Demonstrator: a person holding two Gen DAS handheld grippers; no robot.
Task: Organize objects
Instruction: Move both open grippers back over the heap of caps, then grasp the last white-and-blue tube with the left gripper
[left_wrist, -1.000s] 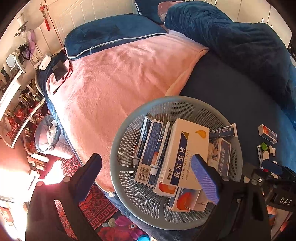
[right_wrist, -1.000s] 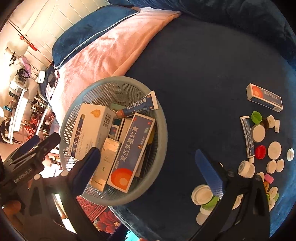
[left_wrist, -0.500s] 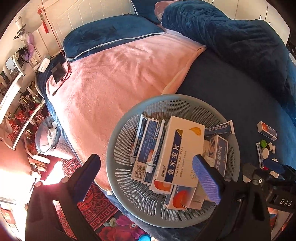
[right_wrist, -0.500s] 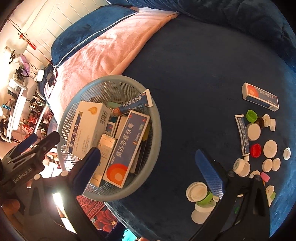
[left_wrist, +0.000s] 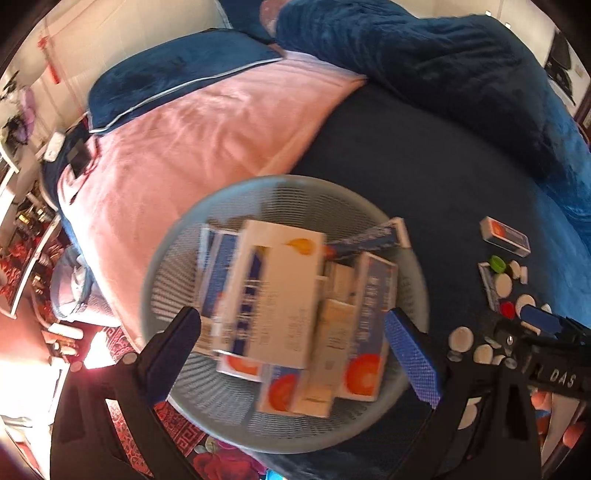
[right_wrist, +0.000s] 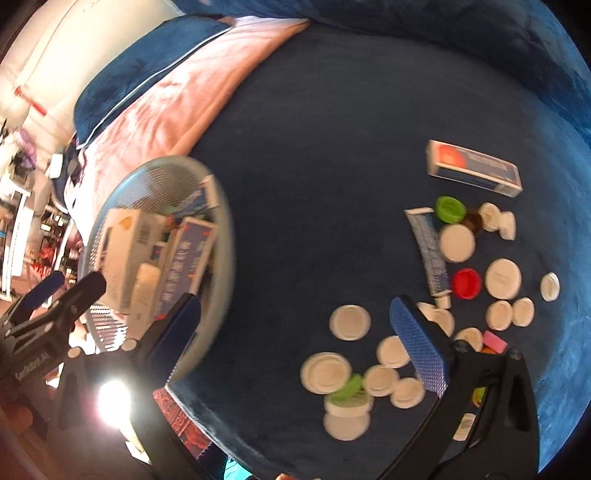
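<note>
Since the earlier frame the basket (right_wrist: 225, 236) has shifted toward frame left. It holds boxes (left_wrist: 273, 291). Caps (right_wrist: 349, 321) lie lower right. Left claw (left_wrist: 291, 339) and right claw (right_wrist: 295, 328): both apart, empty.

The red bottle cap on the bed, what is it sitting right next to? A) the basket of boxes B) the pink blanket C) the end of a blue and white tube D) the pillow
C: the red bottle cap lies beside the lower end of the blue and white tube, on the dark blue bed cover among the white caps.
</note>
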